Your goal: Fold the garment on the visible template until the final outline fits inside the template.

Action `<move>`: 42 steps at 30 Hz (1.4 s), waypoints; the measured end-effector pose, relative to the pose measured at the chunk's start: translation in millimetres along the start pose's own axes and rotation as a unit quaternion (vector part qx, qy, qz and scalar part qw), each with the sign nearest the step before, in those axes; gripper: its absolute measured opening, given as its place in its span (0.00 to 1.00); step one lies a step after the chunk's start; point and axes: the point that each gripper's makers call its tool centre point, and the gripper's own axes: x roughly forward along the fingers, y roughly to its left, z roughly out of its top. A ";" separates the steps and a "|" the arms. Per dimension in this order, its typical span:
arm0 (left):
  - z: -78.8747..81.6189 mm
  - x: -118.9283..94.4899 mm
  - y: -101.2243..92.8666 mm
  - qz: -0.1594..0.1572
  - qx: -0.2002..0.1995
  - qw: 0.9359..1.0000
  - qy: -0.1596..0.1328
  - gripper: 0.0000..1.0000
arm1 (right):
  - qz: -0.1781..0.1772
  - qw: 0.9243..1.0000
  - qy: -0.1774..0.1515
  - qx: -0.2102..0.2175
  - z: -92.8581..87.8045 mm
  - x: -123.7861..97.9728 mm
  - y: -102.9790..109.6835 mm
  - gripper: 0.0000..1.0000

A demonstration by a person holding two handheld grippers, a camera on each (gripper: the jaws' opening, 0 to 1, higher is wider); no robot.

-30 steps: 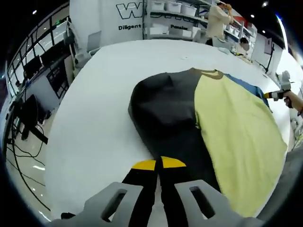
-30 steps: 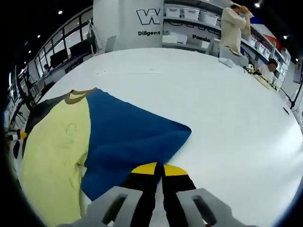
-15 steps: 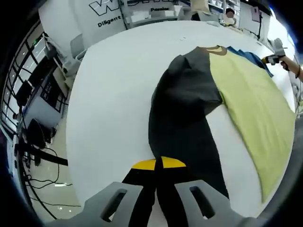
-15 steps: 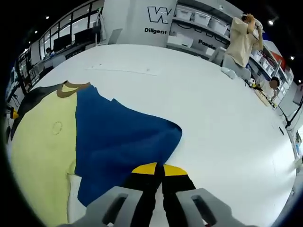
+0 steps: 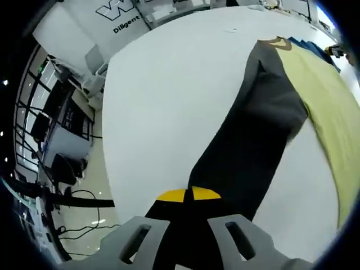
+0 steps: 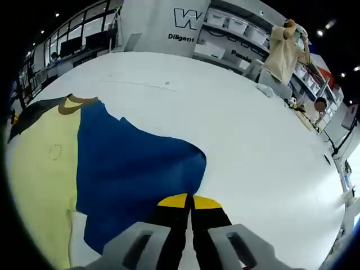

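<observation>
White table (image 6: 259,140), shelves and a standing person behind. Garment (image 6: 39,169) spread flat, yellow body in the middle. Since a second ago, dark sleeve (image 5: 247,152) drawn out long and straight, blue sleeve (image 6: 135,169) pulled wider: still spreading, no fold begun. Left gripper (image 5: 188,197) clamped on the dark cuff, low and pulled back. Right gripper (image 6: 188,203) jaws together at the blue edge, seemingly pinching it.

The garment (image 6: 84,163) is pale yellow with one blue, one seemingly dark-grey sleeve, on a white table (image 6: 253,140).
</observation>
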 end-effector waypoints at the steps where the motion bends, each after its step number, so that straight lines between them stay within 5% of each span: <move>1: 1.5 2.4 3.0 0.007 -0.001 1.000 0.001 0.07 | -0.003 1.000 0.000 0.002 0.2 0.8 -2.9 0.00; 18: 3.0 8.0 19.5 0.054 0.004 0.998 0.036 0.08 | -0.054 0.998 0.015 -0.006 -10.4 4.1 -51.9 0.00; 21: 15.6 1.4 11.7 0.034 -0.084 0.996 -0.008 0.17 | -0.070 0.997 0.008 0.007 -11.1 2.7 -66.9 0.00; 30: 36.1 -20.2 -3.5 0.010 -0.087 0.995 -0.054 0.37 | -0.076 0.997 -0.005 0.017 -6.5 -0.3 -74.9 0.00; 34: 35.8 -27.1 -13.6 -0.010 -0.096 0.994 -0.059 0.50 | -0.070 0.994 -0.025 0.083 -1.0 -2.9 -74.3 0.00; 38: 45.6 -38.4 -32.2 -0.052 -0.121 0.987 -0.094 0.63 | -0.049 0.985 -0.049 0.159 7.2 -10.4 -70.4 0.20; 42: 48.4 -46.8 -45.0 -0.079 -0.128 0.983 -0.107 0.77 | -0.055 0.983 -0.043 0.170 4.8 -17.5 -72.3 0.38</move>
